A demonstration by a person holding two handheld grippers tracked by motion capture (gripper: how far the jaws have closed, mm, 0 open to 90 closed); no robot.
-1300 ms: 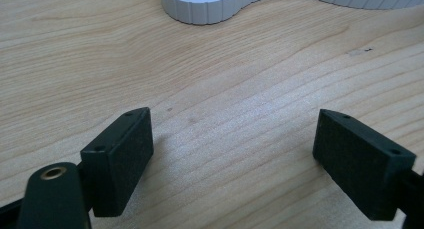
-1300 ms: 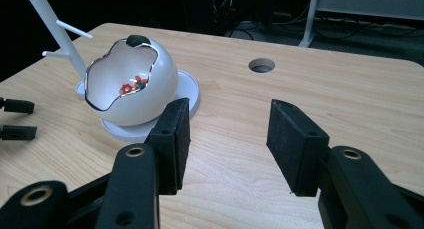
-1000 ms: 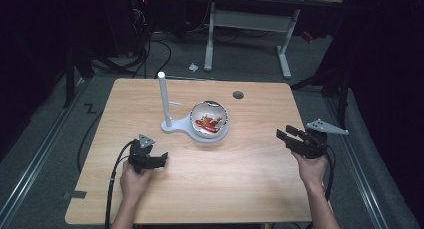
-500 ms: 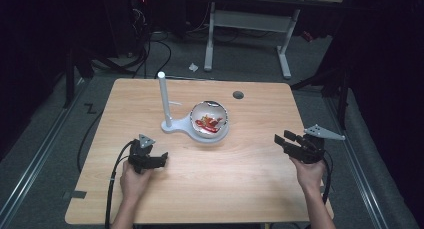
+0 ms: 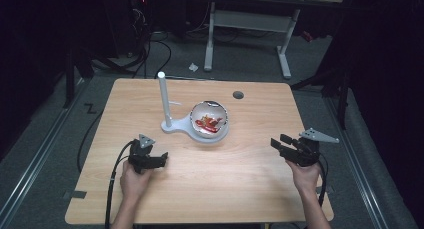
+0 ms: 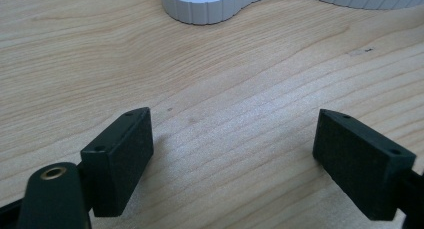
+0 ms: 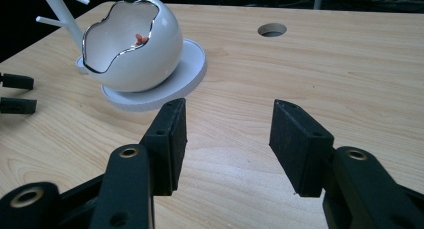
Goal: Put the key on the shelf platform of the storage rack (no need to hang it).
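Note:
A white egg-shaped bowl (image 5: 210, 119) with a jagged opening holds red pieces (image 5: 208, 122). It sits on a white base (image 5: 179, 126) that carries an upright white post (image 5: 163, 99). My left gripper (image 5: 161, 159) rests low over the table, front left of the base, open and empty. In the left gripper view its jaws stand wide apart (image 6: 235, 154), with the base's ribbed edge (image 6: 210, 4) ahead. My right gripper (image 5: 278, 142) is at the right side, open and empty, pointing left. In the right gripper view (image 7: 227, 134) the bowl (image 7: 135, 44) lies ahead to the left.
The wooden table (image 5: 250, 189) has a round cable hole (image 5: 238, 95) near its far edge, also in the right gripper view (image 7: 272, 30). Cables trail off the near edge from both grippers. The left gripper's fingers (image 7: 17, 94) show at the left edge of the right gripper view.
The right gripper has drifted slightly toward the near edge of the table, still open. The left gripper and the bowl have not moved.

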